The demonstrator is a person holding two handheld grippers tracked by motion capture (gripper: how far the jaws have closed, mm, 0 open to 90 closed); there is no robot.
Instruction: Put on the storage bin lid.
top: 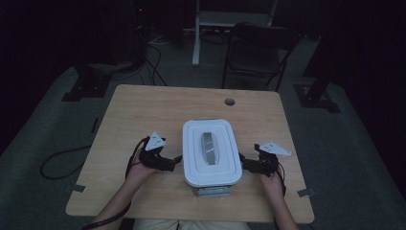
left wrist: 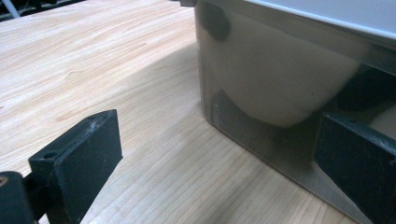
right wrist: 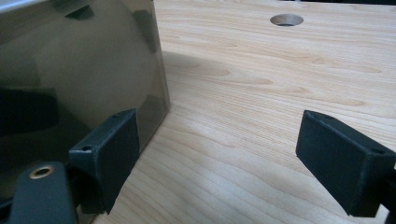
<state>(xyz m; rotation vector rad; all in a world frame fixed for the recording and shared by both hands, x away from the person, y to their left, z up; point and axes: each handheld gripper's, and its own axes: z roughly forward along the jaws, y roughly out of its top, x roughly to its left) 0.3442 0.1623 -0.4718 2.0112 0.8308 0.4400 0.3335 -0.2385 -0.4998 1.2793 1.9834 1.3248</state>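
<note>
My left gripper [top: 176, 159] and right gripper [top: 242, 160] flank the lidded box [top: 211, 152] at nine and three, jaws wide, holding nothing. I judge this the approach; next, both must grip its sides.

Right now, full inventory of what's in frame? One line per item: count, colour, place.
Lidded plastic storage box: 1, white lid over translucent grey walls, near-centre of the table between the two grippers.
Grey handle on the lid: 1, grey, middle of the lid.
Light wooden table: 1, pale wood, with a round cable hole near its far edge.
Black folding chair: 1, black, on the floor beyond the table.
Black cables: several, black, on the grey floor left of the table.
Left gripper: 1, black, jaws open, at the box's left side.
Right gripper: 1, black, jaws open, at the box's right side.
</note>
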